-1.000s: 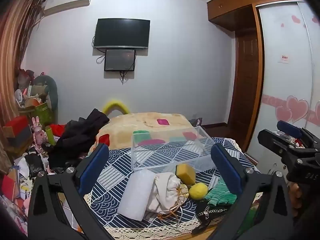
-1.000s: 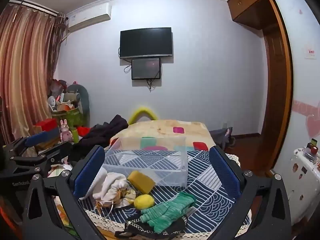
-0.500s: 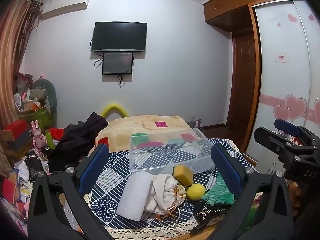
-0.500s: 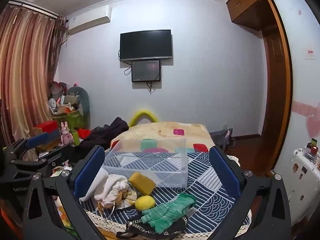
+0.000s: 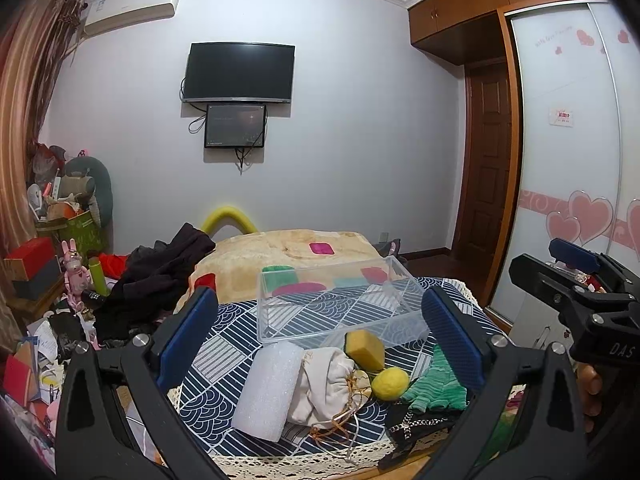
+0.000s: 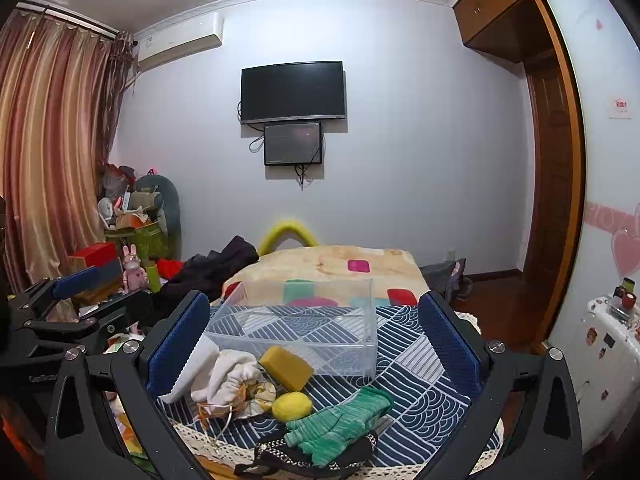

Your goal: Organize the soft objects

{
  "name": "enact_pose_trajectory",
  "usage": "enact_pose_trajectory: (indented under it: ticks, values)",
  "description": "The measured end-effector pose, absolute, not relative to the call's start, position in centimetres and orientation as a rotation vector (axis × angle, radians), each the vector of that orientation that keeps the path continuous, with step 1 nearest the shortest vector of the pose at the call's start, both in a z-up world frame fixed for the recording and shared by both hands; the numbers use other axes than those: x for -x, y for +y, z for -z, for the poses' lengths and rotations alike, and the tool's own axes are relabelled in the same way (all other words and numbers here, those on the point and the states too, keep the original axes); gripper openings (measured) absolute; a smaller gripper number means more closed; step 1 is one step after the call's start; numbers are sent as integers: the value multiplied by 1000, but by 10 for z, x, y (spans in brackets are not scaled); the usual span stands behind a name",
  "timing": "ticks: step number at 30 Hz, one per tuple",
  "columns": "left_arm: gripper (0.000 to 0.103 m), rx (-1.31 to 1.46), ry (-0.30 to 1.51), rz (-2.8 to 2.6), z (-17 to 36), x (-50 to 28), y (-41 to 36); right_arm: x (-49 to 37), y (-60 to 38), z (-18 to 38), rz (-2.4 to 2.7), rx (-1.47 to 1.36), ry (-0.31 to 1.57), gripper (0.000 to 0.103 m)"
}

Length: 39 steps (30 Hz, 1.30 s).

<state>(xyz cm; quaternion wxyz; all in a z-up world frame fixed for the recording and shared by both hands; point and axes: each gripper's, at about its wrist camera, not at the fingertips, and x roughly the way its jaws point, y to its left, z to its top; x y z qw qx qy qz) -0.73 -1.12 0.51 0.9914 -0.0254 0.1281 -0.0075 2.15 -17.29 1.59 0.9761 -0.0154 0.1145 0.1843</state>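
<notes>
Meanwhile, both grippers hang wide open and empty, and over the last second they have only drifted slightly, so nothing is picked up yet. Between the left gripper [image 5: 320, 332] fingers lie the white foam block [image 5: 269, 391], the cream drawstring cloth pouch [image 5: 322, 384], the yellow-green sponge [image 5: 365, 350] and the yellow felt ball [image 5: 390, 383]. The right gripper [image 6: 316, 344] frames the green knitted gloves [image 6: 340, 424] and the empty clear plastic box [image 6: 304, 328] on the blue patterned desk [image 6: 424, 380]. Sorting appears unstarted.

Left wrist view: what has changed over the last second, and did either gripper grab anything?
Only the left camera tilted upward slightly, so the table scene slid lower in frame. Nothing was grabbed: left gripper and right gripper have jaws open and empty. The clear box, sponge, yellow ball and green glove stayed put.
</notes>
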Motion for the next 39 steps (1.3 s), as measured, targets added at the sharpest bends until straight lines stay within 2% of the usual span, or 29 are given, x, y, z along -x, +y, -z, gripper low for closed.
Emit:
enact_pose_trajectory:
  ticks: [39]
  values:
    - [103, 54, 254, 18, -5, 7, -14, -19, -171, -20, -378, 30, 216, 103]
